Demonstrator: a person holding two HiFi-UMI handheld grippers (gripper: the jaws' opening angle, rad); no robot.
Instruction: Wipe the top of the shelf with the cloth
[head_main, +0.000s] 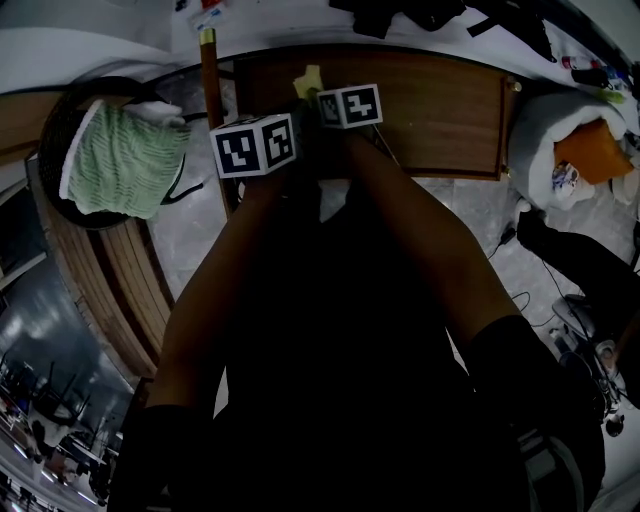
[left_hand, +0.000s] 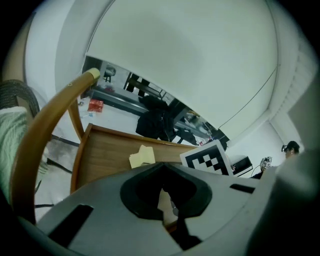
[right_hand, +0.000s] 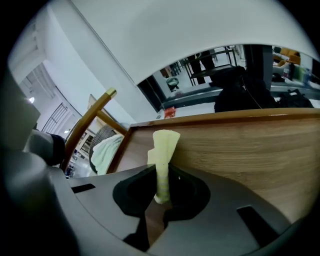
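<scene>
right gripper (right_hand: 161, 200): fingers pinch the cloth (right_hand: 165, 145), standing up
shelf (right_hand: 250, 145): top right below the cloth
left gripper (left_hand: 165, 205): fingers pressed together, empty

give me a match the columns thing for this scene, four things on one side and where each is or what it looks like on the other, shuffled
Column one:
1. yellow cloth
2. green towel
3. orange item
4. shelf top

Column two:
A. lying in the dark basket
B. brown wood with a raised rim
C. pinched in the right gripper
D. nestled in white wrapping

Pairs: 1-C, 2-A, 3-D, 4-B
</scene>
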